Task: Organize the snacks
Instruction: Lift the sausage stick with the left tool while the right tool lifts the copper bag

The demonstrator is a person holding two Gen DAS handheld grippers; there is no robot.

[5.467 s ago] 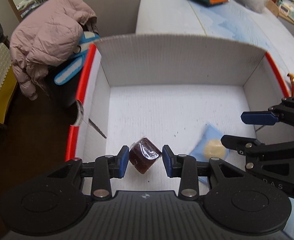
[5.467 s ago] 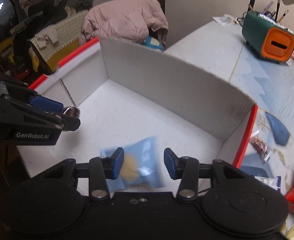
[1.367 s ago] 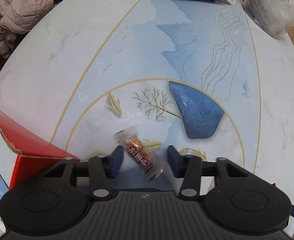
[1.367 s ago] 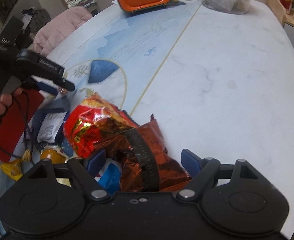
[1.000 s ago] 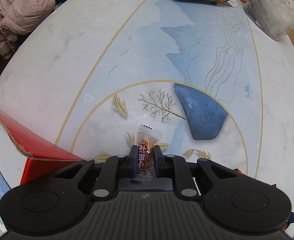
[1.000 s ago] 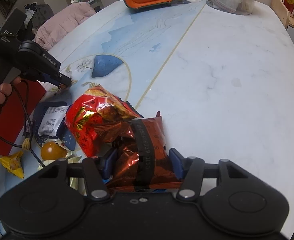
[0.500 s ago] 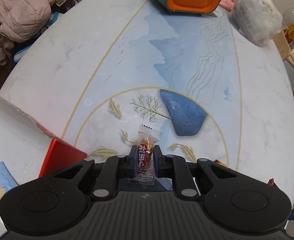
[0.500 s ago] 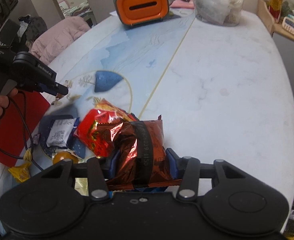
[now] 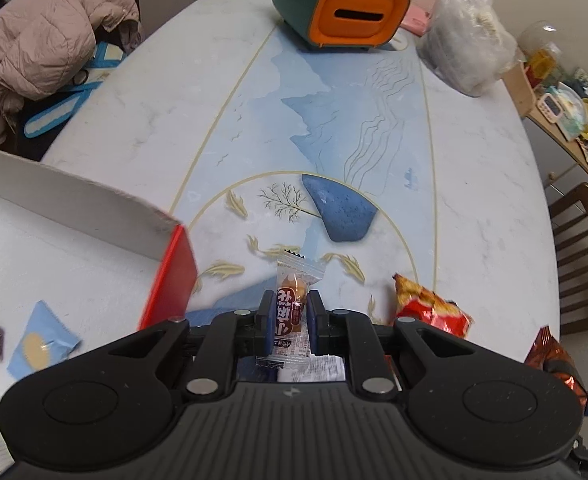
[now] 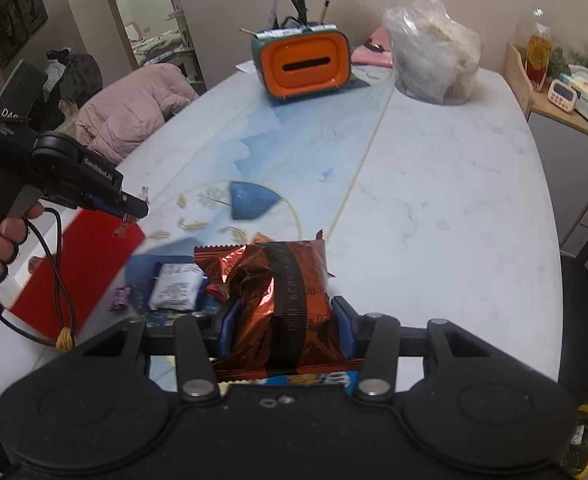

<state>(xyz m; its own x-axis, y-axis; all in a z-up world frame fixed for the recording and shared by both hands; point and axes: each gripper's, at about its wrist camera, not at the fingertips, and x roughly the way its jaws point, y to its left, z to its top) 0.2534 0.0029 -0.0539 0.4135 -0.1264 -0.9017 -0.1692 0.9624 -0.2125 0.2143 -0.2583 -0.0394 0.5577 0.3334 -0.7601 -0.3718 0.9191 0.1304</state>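
Clearly, the left gripper [image 9: 288, 317] had its jaws pinching a small wrapped candy [image 9: 291, 307] by its middle, clear of the worktop [image 9: 474, 208], while the right gripper [image 10: 281, 326] had its jaws closed on a crinkly brown foil snack bag [image 10: 283, 300]. The slick foil might have slid out under its own weight. Beyond, the candy had to clear the red wall of the white box [image 9: 73, 240]; clipping it could have knocked it loose.

We see the open box [image 9: 93, 204] at the table's [image 9: 474, 200] left edge, two wrapped snacks [image 9: 37, 346] inside; the tissue box [image 9: 340, 10] and plastic bag [image 9: 468, 54] sit at its far edge.
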